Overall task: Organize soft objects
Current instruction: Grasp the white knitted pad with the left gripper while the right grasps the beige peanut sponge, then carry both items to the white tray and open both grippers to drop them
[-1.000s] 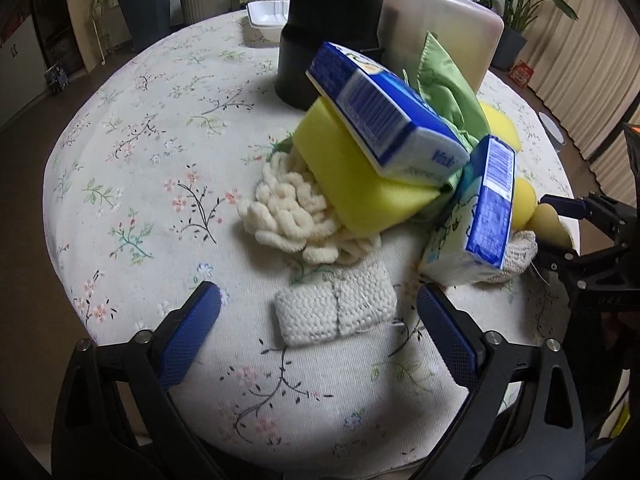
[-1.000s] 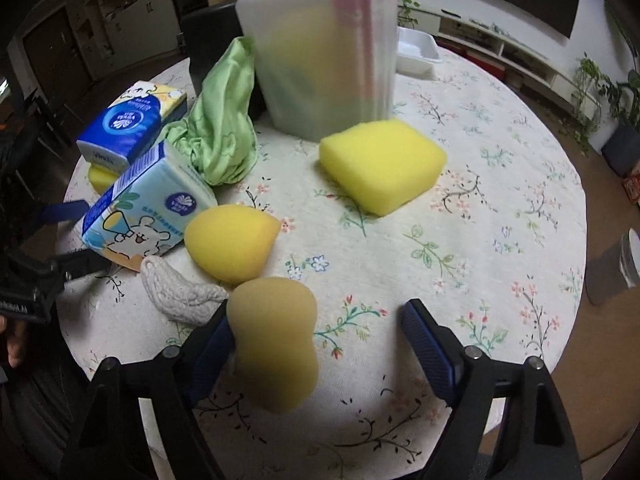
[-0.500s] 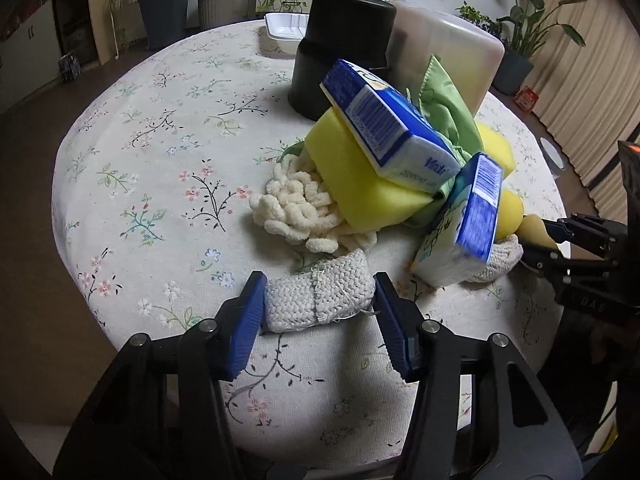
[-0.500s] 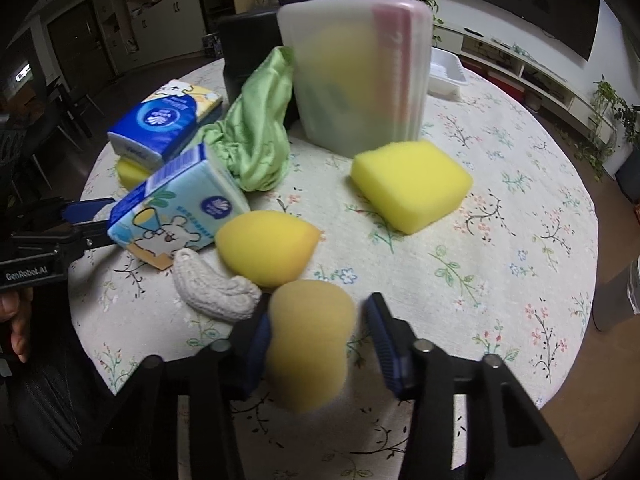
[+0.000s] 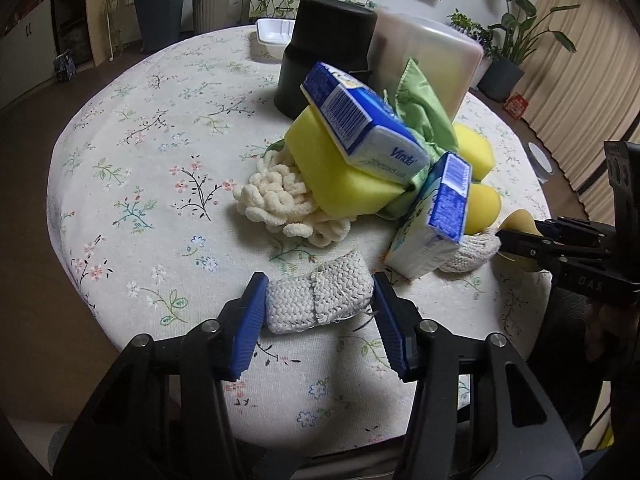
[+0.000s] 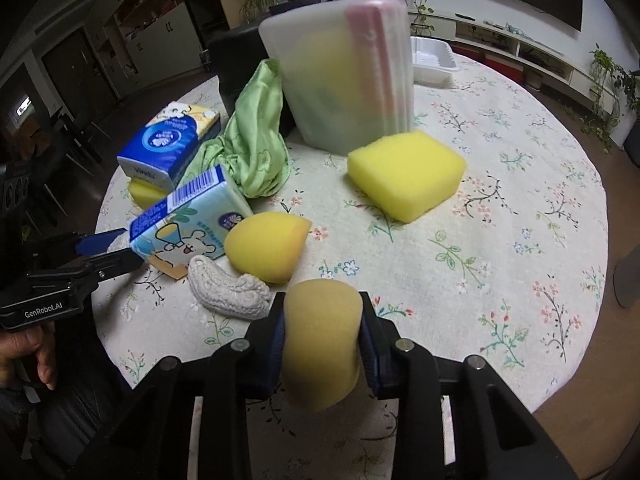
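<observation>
Left gripper (image 5: 318,304) is clamping a white knitted pad (image 5: 318,300) lying at the near edge of the floral table (image 5: 160,152), while right gripper (image 6: 322,340), jaws just closing, is squeezing a tan sponge (image 6: 320,340)

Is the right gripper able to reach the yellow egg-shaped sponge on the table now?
Probably not yet: the right gripper is shut on a tan peanut-shaped sponge, having just closed. The yellow egg-shaped sponge lies just ahead, with nothing between.
</observation>
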The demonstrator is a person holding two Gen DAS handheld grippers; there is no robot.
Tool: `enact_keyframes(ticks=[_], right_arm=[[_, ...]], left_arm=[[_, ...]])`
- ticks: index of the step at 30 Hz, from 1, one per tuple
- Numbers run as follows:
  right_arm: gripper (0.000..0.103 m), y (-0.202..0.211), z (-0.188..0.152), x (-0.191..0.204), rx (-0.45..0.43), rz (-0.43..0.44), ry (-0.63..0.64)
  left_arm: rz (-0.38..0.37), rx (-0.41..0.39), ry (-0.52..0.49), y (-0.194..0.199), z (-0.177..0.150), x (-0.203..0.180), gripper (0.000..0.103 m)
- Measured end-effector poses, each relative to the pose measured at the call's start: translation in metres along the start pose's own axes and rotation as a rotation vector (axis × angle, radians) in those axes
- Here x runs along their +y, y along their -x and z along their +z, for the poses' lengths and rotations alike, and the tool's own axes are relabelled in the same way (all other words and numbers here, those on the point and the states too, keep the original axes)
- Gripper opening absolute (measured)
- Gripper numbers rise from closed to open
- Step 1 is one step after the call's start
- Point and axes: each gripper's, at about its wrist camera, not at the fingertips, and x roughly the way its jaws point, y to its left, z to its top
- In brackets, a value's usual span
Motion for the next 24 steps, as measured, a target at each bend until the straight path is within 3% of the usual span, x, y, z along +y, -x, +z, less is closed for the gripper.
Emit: enact_keyframes(ticks=[7, 17, 24], right_arm=[[0.035, 0.018, -0.001, -0.006, -0.026, -0.009, -0.018], [0.035, 0.030, 0.021, -0.026, -0.026, -0.040, -0.012], [0.035, 0.047, 0.070, -0.059, -0.068, -0.074, -0.005]], left_arm=[[-0.027, -0.025, -0.005, 0.013, 0.007, -0.002, 0.049], [-0.058, -0.044, 0.011, 0.029, 0.041, 0.025, 0.049], [-0.025, -0.098, -0.014, 0.045, 0.091, 0.049, 0.050]])
